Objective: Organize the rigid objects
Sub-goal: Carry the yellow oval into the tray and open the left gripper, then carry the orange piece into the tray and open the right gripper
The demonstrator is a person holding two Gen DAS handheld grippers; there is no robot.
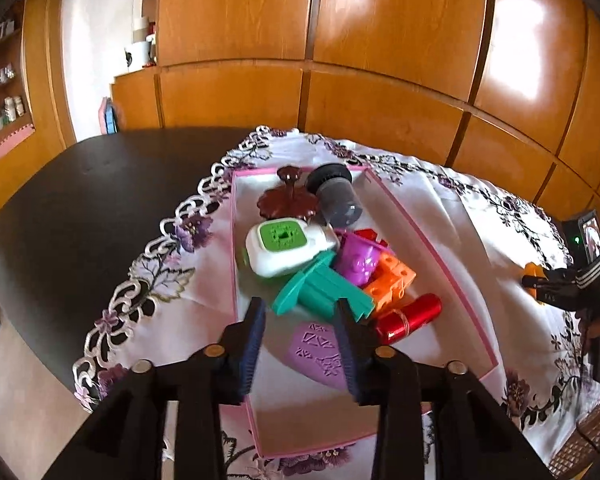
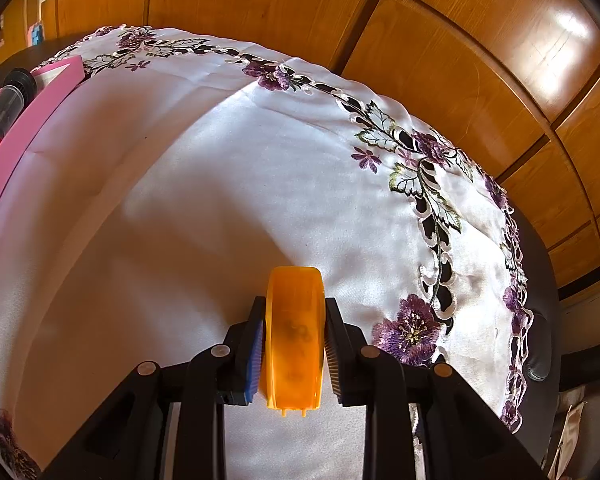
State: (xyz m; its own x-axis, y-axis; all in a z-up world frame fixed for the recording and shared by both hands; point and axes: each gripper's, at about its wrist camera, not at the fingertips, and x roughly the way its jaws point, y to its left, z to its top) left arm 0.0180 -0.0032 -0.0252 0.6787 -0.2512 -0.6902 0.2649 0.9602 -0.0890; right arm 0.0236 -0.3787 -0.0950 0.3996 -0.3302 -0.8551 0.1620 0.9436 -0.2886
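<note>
The left hand-held gripper (image 1: 300, 320) hangs over the near half of the pink box (image 1: 439, 248), jaws parted and grasping nothing. Below the gap between its pads lies a lilac embossed piece (image 1: 313, 350) on the box floor; whether the pads touch it cannot be told.

Box contents, near to far:
- red cylinder (image 1: 409, 316), just right of the right pad
- teal plastic part (image 1: 319, 290)
- orange perforated block (image 1: 389, 280)
- purple cup (image 1: 357, 260)
- white case with green top (image 1: 284, 246)
- brown flower-shaped piece (image 1: 286, 200)
- dark grey cylinder (image 1: 333, 194) at the far end

The box rests on a white embroidered cloth (image 1: 459, 216) covering the dark counter (image 1: 80, 200).

The right hand-held gripper (image 2: 294, 324) is clenched on an orange translucent piece (image 2: 294, 332), held above the cloth (image 2: 220, 180), well apart from the box (image 2: 32, 108). Both pads press its sides.
</note>
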